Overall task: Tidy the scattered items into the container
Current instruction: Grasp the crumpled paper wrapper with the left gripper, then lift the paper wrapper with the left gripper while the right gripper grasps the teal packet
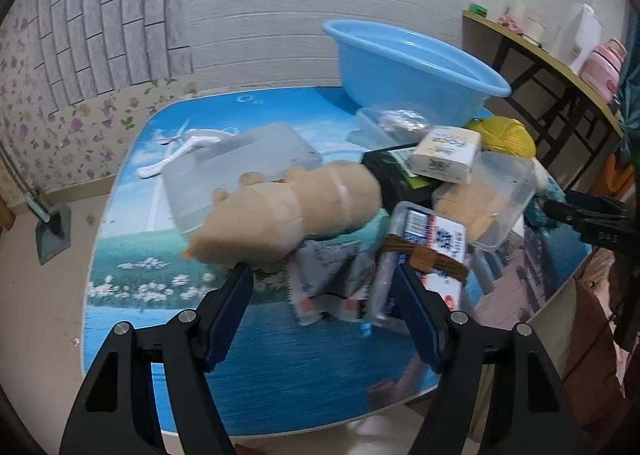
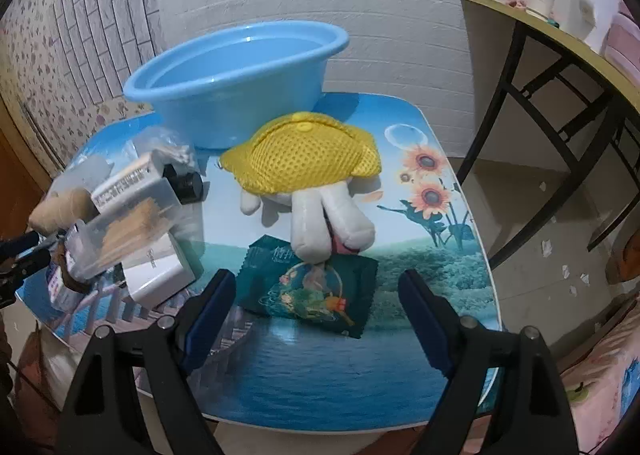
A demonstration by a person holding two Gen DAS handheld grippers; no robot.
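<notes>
A blue plastic basin (image 1: 412,67) stands at the back of the table; it also shows in the right wrist view (image 2: 240,79). My left gripper (image 1: 324,279) is open and empty, just short of a tan plush toy (image 1: 288,211) and a blue-white packet bound with a brown band (image 1: 428,251). My right gripper (image 2: 316,287) is open and empty, its fingers on either side of a dark green sachet (image 2: 312,291). Behind the sachet lies a white plush with a yellow mesh hat (image 2: 308,163).
A clear lidded box (image 1: 236,171), a white carton (image 1: 448,155), a clear tub of tan sticks (image 1: 488,199) and a white box (image 2: 160,275) crowd the table. The table edge (image 2: 320,425) is near. A shelf with black legs (image 2: 560,67) stands at the right.
</notes>
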